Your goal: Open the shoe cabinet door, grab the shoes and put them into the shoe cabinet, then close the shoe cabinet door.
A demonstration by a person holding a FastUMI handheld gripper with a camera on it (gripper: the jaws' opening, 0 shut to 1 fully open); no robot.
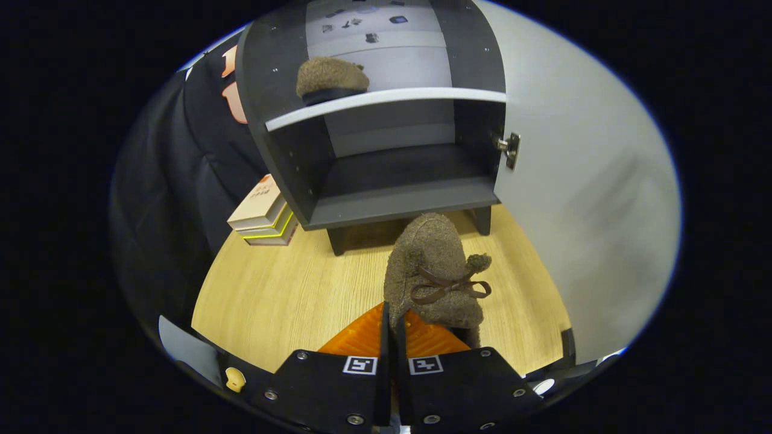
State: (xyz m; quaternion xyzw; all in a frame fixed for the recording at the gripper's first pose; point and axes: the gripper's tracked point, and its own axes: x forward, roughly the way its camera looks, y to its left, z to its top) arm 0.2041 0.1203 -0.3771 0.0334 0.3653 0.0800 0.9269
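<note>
Gripper view: claw (391, 328) clamped on brown shoe (435, 271), held over counter (283, 295).
Heading: open shoe cabinet (386, 150) lay straight ahead; shoe's toe pointed at bare lower shelf (392, 175).
Upper shelf: second shoe (330, 77).

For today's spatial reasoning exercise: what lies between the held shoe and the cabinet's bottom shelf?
Bare wooden floor in the gripper view. The gripper is shut on the shoe, just short of the bottom shelf.
</note>
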